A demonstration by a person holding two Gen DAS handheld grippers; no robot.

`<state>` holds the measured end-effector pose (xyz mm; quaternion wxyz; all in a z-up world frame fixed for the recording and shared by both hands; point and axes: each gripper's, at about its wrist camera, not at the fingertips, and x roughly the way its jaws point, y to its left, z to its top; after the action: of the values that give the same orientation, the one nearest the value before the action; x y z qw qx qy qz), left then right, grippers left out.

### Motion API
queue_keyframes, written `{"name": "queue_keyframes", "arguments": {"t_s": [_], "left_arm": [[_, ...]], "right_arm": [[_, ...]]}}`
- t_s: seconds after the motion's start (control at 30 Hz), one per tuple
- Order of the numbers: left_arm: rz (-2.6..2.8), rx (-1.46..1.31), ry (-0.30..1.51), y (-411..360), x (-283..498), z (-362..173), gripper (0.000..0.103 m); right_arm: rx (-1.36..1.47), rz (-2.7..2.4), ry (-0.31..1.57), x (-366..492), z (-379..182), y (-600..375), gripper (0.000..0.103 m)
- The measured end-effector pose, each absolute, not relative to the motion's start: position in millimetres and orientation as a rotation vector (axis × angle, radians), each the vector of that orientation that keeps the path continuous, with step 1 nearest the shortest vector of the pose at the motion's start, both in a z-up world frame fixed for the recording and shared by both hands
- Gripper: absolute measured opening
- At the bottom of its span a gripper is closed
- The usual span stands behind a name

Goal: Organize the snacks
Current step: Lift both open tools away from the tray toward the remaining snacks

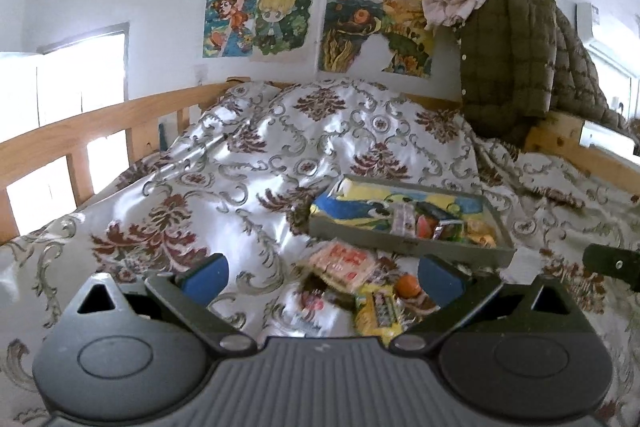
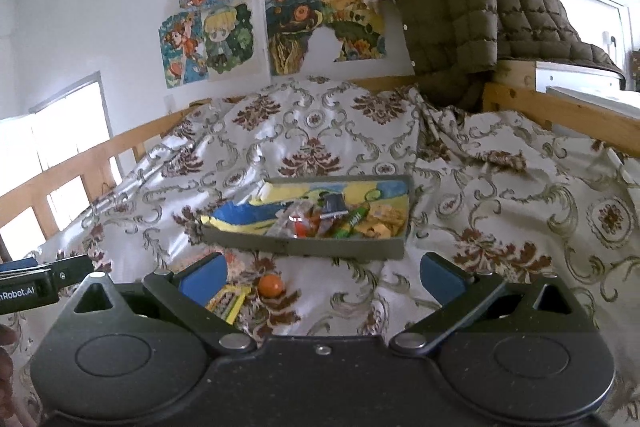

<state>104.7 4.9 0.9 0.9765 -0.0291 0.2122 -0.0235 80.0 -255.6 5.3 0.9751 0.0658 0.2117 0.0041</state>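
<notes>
A shallow grey box (image 1: 404,243) (image 2: 304,247) with a colourful lining lies on the patterned bedspread, and several wrapped snacks are piled in its right end (image 1: 444,227) (image 2: 340,221). In front of the box lie loose snacks: a pink-red packet (image 1: 344,263), a yellow packet (image 1: 380,311) (image 2: 228,301) and a small orange ball-shaped snack (image 1: 408,285) (image 2: 271,285). My left gripper (image 1: 322,279) is open just above these loose snacks, nothing between its blue pads. My right gripper (image 2: 322,279) is open too, empty, short of the box's front wall.
The floral bedspread (image 1: 280,147) (image 2: 500,187) covers a bed with wooden rails (image 1: 80,131) (image 2: 560,111). A quilted olive jacket (image 1: 516,55) (image 2: 460,11) hangs over the far right post. Drawings are stuck on the wall. The other gripper's body shows at the right edge (image 1: 612,265) and at the left edge (image 2: 36,283).
</notes>
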Motion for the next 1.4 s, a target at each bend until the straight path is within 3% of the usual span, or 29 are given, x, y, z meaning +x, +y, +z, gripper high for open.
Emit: {"name": "queue_keyframes", "arguments": {"t_s": [1.4], "left_arm": [[0.134, -0.067, 0.666, 20, 117, -37, 0.103]], "right_arm": [[0.031, 0.021, 0.67, 89, -43, -217, 0.102]]}}
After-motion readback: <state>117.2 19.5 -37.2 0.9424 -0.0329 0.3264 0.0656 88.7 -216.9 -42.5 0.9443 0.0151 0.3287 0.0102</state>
